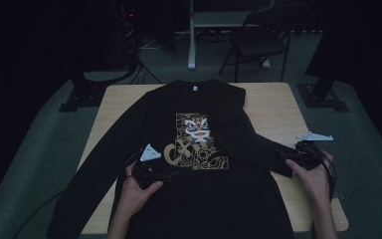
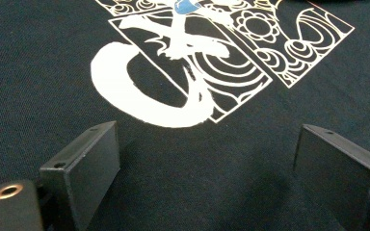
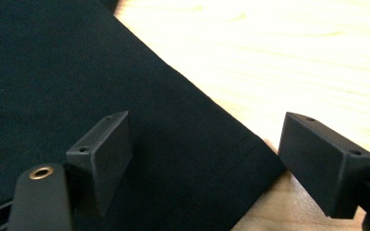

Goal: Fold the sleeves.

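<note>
High view: a black long-sleeved shirt point(image 1: 199, 164) with a gold-and-white printed graphic point(image 1: 195, 142) lies spread flat on the wooden table point(image 1: 273, 107). The left gripper point(image 1: 151, 175) rests on the shirt's front just below the graphic, jaws apart and empty. The right gripper point(image 1: 298, 155) sits at the cuff of the folded-in right sleeve point(image 3: 183, 159), jaws spread astride its corner, not clamped.

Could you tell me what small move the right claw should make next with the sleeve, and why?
Probably close the right claw on the sleeve cuff. Its jaws stand open, straddling the cuff's end where the black fabric meets the wooden table. The left claw is also open, over the shirt's chest print, gripping nothing.
</note>
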{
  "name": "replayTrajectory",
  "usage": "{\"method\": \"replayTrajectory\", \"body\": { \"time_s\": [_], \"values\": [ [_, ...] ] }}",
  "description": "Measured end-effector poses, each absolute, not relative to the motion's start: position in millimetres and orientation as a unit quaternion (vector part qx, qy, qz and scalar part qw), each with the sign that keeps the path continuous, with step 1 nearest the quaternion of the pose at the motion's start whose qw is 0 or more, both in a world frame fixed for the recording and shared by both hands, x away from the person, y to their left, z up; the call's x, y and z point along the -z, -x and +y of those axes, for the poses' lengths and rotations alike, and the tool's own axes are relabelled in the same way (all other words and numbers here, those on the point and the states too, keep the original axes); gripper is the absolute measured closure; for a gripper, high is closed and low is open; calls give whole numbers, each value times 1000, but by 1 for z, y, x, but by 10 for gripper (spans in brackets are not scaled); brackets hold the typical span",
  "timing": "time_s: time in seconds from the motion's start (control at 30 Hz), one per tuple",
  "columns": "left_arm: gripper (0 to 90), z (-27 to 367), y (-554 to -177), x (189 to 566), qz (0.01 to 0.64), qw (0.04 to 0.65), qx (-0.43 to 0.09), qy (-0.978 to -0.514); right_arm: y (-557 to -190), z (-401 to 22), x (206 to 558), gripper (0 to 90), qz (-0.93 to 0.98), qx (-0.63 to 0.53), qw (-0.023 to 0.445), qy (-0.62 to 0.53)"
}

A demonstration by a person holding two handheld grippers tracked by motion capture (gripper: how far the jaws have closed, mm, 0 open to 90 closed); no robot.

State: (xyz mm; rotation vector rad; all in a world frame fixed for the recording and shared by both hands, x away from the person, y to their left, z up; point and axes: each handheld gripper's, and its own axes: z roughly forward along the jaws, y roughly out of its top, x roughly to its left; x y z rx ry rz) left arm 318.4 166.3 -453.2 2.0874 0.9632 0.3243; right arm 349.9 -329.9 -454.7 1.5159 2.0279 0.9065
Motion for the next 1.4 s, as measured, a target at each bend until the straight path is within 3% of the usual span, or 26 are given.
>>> {"method": "replayTrajectory", "body": {
  "time_s": [0.13,0.43,0.97,1.4],
  "values": [
    [102,166,-318,453,380,398,-128,-825,-347,-329,455,194,738,-326,225,-546],
    [102,166,-318,453,381,399,-128,-824,-343,-330,452,339,738,-326,226,-546],
    [102,166,-318,453,380,398,-129,-825,-340,-323,448,813,763,-337,198,-515],
    [103,166,-318,453,380,398,-130,-825,-336,-301,436,848,781,-346,201,-479]
  ]
}}
